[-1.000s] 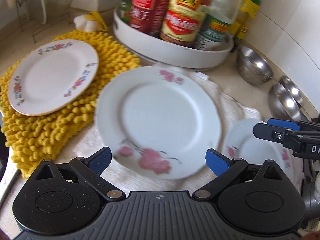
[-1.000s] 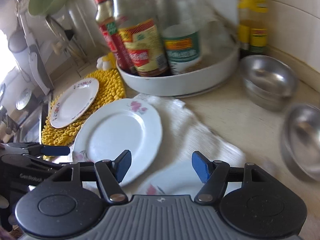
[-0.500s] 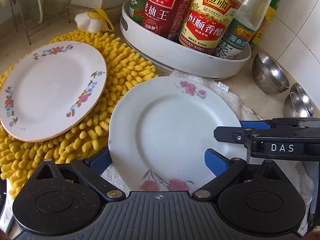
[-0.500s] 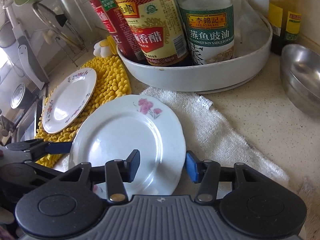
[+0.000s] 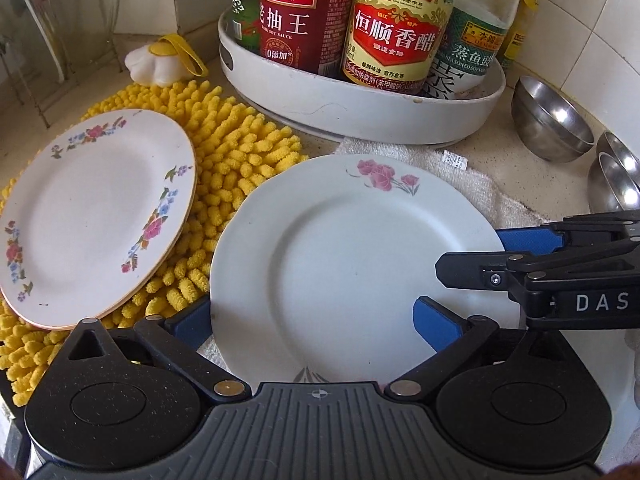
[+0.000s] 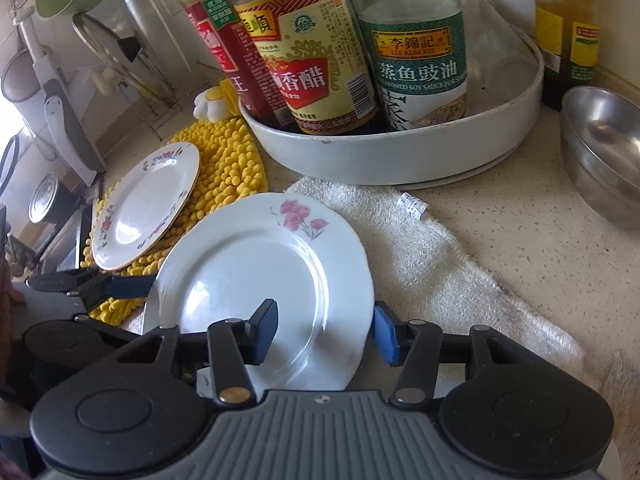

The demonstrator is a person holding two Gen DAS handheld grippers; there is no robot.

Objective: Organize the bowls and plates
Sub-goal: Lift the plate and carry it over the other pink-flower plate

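A white plate with pink roses (image 5: 340, 260) (image 6: 248, 272) lies on a cream towel (image 6: 420, 260). My left gripper (image 5: 312, 312) is open at the plate's near rim. Its left finger goes under the edge and its right finger lies on top. My right gripper (image 6: 323, 316) straddles the plate's right rim, coming in from the right in the left wrist view (image 5: 472, 256). Its jaws stand narrower but apart: one finger rests on the plate and the blue pad stands beside the edge. A second plate with small flowers (image 5: 96, 216) (image 6: 148, 204) sits on a yellow mat (image 5: 240, 148).
A white tray (image 5: 360, 112) (image 6: 400, 160) of sauce bottles stands just behind the plates. Steel bowls (image 5: 552, 120) (image 6: 604, 152) sit at the right by the tiled wall, with more nested (image 5: 612, 176) nearer. A white and yellow sponge (image 5: 156, 64) lies at the back left.
Both grippers have come down and forward onto the rose plate, so that its rim now sits between each pair of fingers. The right jaws have narrowed. Neither plate has shifted.
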